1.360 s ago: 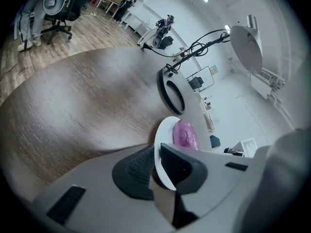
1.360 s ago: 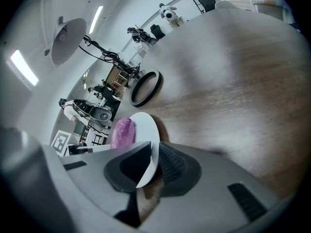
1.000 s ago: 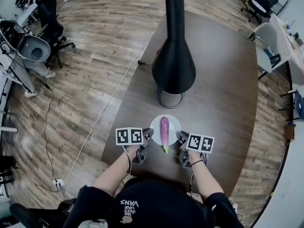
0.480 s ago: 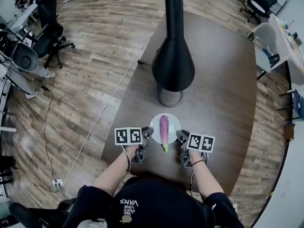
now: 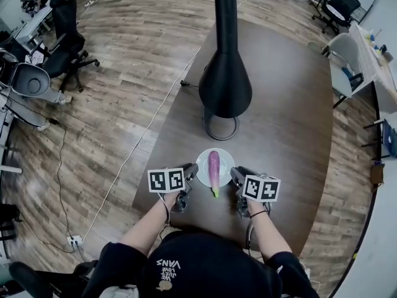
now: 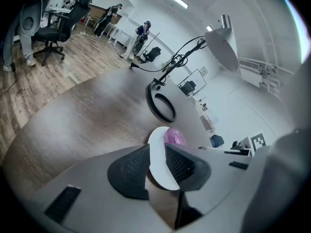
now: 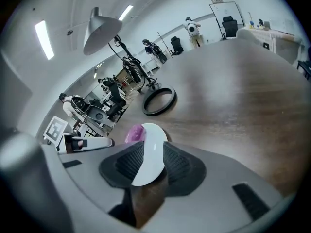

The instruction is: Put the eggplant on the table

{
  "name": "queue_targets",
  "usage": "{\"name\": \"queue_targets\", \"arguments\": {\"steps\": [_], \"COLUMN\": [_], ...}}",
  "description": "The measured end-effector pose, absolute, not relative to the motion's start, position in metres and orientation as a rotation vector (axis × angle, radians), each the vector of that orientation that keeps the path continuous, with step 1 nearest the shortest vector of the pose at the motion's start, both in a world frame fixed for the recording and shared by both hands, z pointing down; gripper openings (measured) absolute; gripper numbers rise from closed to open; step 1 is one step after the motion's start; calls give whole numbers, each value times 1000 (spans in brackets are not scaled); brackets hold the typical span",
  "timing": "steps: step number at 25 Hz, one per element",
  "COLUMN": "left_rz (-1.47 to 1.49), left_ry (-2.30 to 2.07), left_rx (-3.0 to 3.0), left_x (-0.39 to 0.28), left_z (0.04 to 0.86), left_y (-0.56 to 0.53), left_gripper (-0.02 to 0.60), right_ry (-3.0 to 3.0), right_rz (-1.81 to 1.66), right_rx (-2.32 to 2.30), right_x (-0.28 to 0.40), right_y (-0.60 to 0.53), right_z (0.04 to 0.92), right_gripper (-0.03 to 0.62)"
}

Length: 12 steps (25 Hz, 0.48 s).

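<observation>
The only legible brand is "VANS", printed in white on the person's black shirt [image 5: 167, 267]; the smaller print beside it is too small to read. Each gripper carries a cube with black-and-white square markers, seen face-up in the head view.

The eggplant [image 5: 214, 168] is a smooth, glossy purple spindle with a green stem end turned toward the person. It lies lengthwise across a round, plain white plate [image 5: 227, 162], which rests near the edge of the table [image 5: 291, 117], a rounded top with dark brown wood grain.

The left gripper [image 6: 156, 161] is at the plate's left edge. Its jaws stand apart, and a slice of the plate's rim shows in the gap between the black ribbed pads [image 6: 132, 166]. The right gripper [image 7: 153, 161] is at the plate's right edge. Its jaws are opening, with the white rim showing between its matching ribbed pads, which do not clamp it. The gripper bodies are matte grey.

Beyond the plate stands a black cone-shaped lamp [image 5: 225, 85] on a black hoop base [image 5: 208, 129]. The floor [image 5: 124, 73] is wood-effect plank, with black office chairs [image 5: 65, 36] on it.
</observation>
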<state>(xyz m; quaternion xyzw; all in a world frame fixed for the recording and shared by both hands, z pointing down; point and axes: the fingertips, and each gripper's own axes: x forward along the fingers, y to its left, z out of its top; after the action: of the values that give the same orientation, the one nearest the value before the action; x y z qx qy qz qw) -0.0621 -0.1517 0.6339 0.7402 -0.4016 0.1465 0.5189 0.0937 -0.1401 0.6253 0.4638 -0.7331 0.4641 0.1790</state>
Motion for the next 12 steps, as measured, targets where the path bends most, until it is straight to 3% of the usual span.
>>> {"name": "queue_targets", "arguments": {"steps": [5,12], "left_rz": [348,259], "left_ry": [-979,-1044], "left_rx": [1901,2117], "left_x": [-60,-54], "left_z": [607,552], "left_y": [-149,-145], "left_gripper": [89,25], "right_ry": [-2166,-2266], "right_rz": [1166,1088], "right_rx": [1359,1422], "right_x": [92,94], "right_y": [-140,-129], "right_z": [601,566], "right_gripper": [122,37]}}
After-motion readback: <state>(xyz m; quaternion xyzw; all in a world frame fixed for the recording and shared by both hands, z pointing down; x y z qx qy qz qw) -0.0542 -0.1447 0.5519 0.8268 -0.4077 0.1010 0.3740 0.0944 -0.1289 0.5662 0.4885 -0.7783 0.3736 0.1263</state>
